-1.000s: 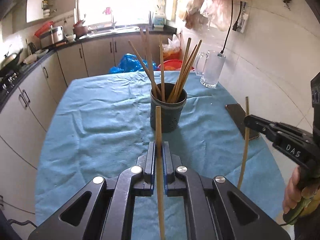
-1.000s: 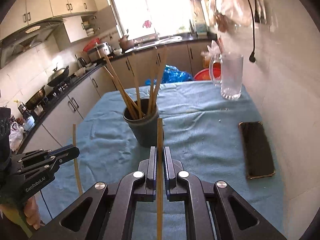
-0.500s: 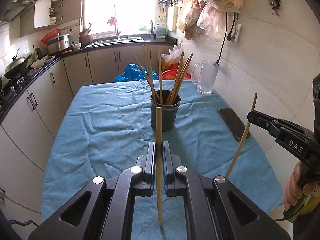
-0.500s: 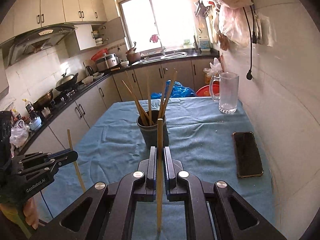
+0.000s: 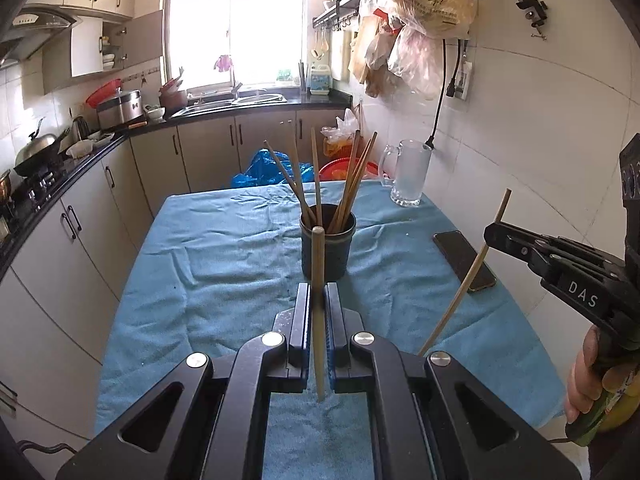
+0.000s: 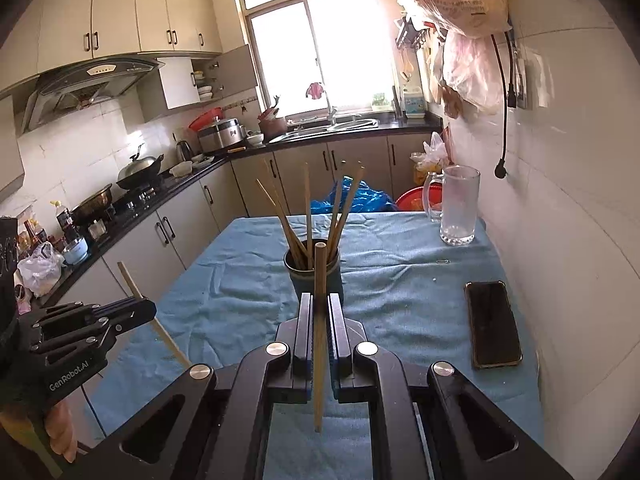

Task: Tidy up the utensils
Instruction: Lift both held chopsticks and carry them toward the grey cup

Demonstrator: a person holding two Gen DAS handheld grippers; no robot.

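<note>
Holding one chopstick apiece, both grippers hang above the blue-clothed table (image 5: 224, 264) in front of the dark holder (image 5: 327, 247).

Largest is the table, its wrinkled blue cloth reaching toward the kitchen cabinets; the glass mug (image 5: 409, 174) stands at its far right corner and the black phone (image 6: 493, 323) lies flat near the right edge. The holder sits near the middle of the cloth with several chopsticks leaning out of it at different angles. The left gripper (image 5: 318, 308) has its fingers pressed together on a chopstick (image 5: 318, 280) that stands nearly upright, top end in line with the holder. The right gripper (image 6: 319, 316) is likewise clamped on the right chopstick (image 6: 319, 300), which from the left wrist view leans with its top toward the wall.
</note>
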